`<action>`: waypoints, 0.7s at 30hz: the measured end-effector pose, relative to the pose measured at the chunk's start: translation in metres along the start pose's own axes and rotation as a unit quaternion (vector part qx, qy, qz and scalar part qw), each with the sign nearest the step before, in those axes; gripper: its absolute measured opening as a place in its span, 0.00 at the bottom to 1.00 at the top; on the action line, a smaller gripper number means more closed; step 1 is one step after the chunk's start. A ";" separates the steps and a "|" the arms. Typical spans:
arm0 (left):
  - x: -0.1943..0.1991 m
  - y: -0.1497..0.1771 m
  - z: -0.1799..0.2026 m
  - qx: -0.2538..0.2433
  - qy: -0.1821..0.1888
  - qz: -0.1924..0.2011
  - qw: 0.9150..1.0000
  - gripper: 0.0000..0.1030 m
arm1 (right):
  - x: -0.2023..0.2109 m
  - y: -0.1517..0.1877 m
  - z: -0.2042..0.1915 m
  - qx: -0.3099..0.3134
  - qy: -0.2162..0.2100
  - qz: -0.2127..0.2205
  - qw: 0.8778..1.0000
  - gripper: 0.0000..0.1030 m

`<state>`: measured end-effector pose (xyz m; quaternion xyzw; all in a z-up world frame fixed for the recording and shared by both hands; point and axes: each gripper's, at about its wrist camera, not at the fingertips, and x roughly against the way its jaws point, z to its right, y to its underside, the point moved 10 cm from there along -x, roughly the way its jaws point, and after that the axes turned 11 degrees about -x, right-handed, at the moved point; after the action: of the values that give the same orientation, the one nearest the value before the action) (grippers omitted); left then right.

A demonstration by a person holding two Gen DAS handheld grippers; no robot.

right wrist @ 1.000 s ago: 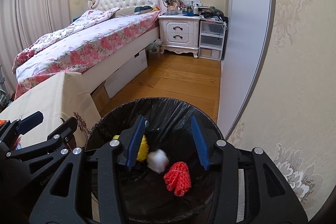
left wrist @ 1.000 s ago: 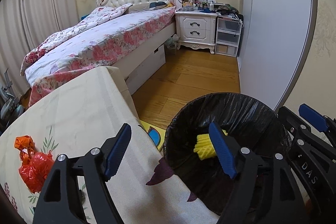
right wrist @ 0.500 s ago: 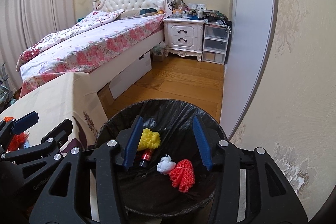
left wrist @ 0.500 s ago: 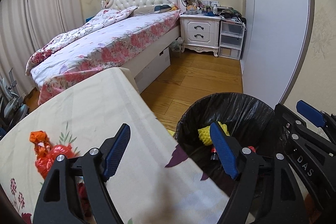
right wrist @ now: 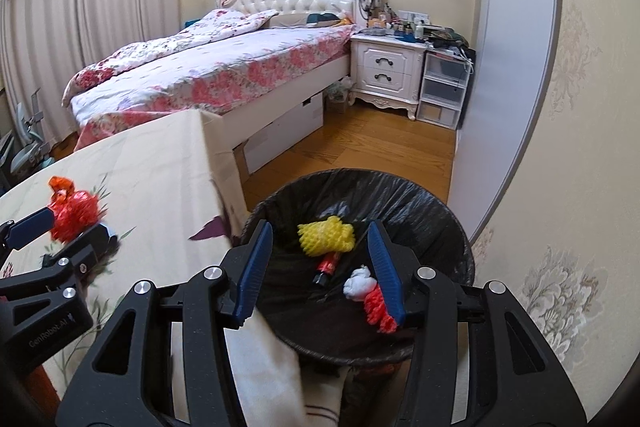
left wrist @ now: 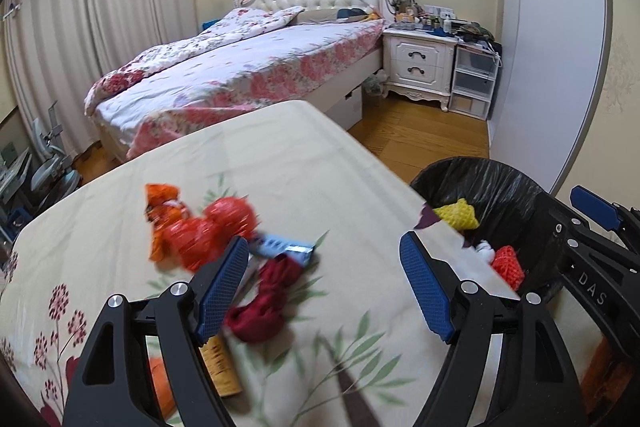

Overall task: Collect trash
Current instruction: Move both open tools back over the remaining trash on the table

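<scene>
A black-lined trash bin point(right wrist: 432, 211) stands beside the table and holds a yellow foam net point(right wrist: 326, 235), a red foam net point(right wrist: 378, 309), a white wad point(right wrist: 358, 285) and a small red tube point(right wrist: 326, 265). My right gripper point(right wrist: 320, 267) is open and empty above the bin. My left gripper point(left wrist: 324, 287) is open and empty over the cloth-covered table point(left wrist: 280, 155). On the table lie a red-orange plastic bag point(left wrist: 192, 227), a blue wrapper point(left wrist: 280, 247), a dark red cloth scrap point(left wrist: 264, 299) and a tan tube point(left wrist: 218, 363). The bin also shows in the left wrist view point(left wrist: 500, 183).
A bed point(left wrist: 248, 67) with a floral cover stands beyond the table. A white nightstand point(left wrist: 418, 63) and plastic drawers point(left wrist: 474, 83) are at the far wall. A grey wardrobe point(right wrist: 508, 47) lines the right side. Wooden floor point(right wrist: 380, 147) lies between bed and bin.
My left gripper has swung left from the bin to over the table, bringing the trash pile into view. My right gripper stays open over the bin, slightly higher.
</scene>
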<state>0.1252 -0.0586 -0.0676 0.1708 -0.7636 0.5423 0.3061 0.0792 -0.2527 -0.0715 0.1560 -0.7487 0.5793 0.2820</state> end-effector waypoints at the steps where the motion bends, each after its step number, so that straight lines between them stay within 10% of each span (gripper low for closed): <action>1: 0.003 0.003 -0.005 0.003 -0.004 0.000 1.000 0.73 | 0.002 0.002 -0.004 0.003 -0.003 -0.001 1.000 0.47; 21: 0.044 0.087 -0.109 0.073 -0.077 -0.035 0.994 0.73 | 0.020 0.043 -0.100 0.078 -0.073 -0.030 0.994 0.47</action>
<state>0.0717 0.0768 -0.0775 0.2607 -0.7364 0.5711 0.2522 0.0631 -0.1428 -0.0757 0.2416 -0.7152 0.6141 0.2303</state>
